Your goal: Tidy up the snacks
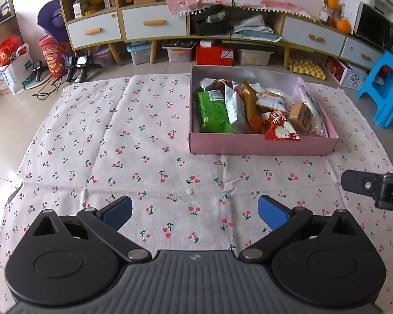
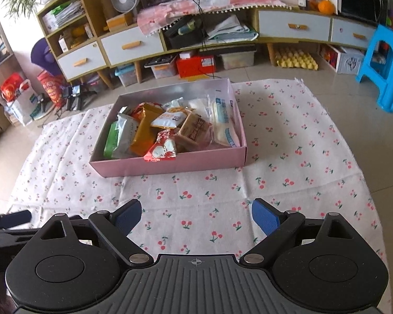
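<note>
Upper centre of right wrist view: pink box (image 2: 170, 166) of snack packets (image 2: 159, 151) on cherry-print cloth (image 2: 288, 157), long axis across frame. Right gripper (image 2: 196, 216) and left gripper (image 1: 195, 213) both wide open, empty, short of box; right appears nearer.
</note>
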